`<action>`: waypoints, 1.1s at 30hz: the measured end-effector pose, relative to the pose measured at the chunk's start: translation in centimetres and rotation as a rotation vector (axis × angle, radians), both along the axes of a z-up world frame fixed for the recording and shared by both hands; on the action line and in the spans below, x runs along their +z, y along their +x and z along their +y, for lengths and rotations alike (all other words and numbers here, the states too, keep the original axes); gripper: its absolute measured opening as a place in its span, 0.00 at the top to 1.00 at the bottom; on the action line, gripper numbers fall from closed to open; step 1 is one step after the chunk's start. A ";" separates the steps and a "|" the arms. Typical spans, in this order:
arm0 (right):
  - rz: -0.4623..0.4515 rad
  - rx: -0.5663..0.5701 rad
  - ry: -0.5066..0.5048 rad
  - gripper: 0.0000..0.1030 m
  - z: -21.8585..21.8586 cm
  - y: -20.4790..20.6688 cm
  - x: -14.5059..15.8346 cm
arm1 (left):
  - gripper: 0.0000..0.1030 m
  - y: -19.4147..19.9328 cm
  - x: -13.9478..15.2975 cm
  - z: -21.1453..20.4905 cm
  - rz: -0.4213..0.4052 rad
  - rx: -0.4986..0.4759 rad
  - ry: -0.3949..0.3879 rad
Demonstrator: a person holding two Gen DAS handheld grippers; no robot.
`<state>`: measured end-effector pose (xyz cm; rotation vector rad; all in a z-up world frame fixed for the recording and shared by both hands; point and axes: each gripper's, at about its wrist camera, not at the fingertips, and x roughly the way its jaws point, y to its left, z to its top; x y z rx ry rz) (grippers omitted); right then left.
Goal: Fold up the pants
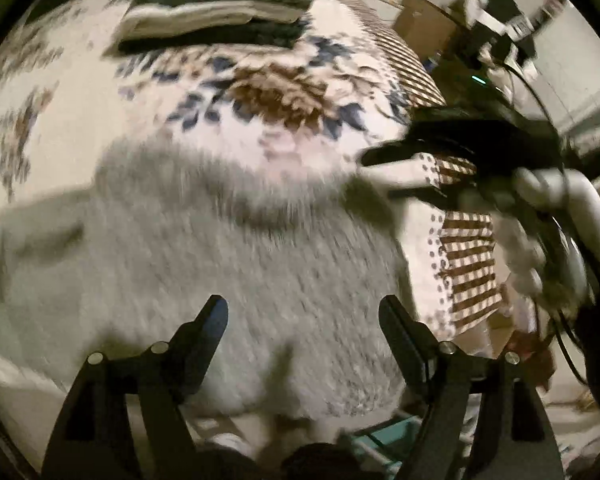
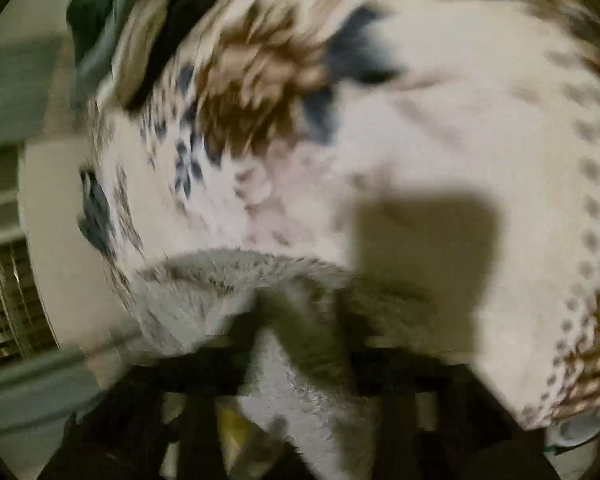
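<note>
With the left gripper (image 1: pixel 302 310) open and empty above the grey fleece pants (image 1: pixel 228 248) lying on the floral bedspread (image 1: pixel 284 80), right gripper (image 1: pixel 384 172) parted too, smooth the fold flat before regripping.

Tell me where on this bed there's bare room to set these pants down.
Free: the floral bedspread between the fluffy grey pants and the stack of folded clothes, plus its pale stretch on the left. Crowded: the striped edge by the right gripper.
</note>
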<state>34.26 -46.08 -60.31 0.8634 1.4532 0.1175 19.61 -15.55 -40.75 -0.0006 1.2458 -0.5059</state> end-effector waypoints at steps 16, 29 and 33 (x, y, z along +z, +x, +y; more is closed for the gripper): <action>-0.006 -0.159 0.143 0.72 3.7 -13.1 -8.5 | 0.26 10.2 -10.0 -14.8 0.038 -0.528 0.371; -0.024 -0.127 0.011 0.67 0.1 -12.0 -4.9 | 0.24 15.7 -1.1 3.1 0.080 0.045 -0.004; -0.044 -0.123 -0.069 0.42 0.1 -11.2 -2.3 | 0.24 12.4 -0.8 9.9 0.090 0.176 -0.005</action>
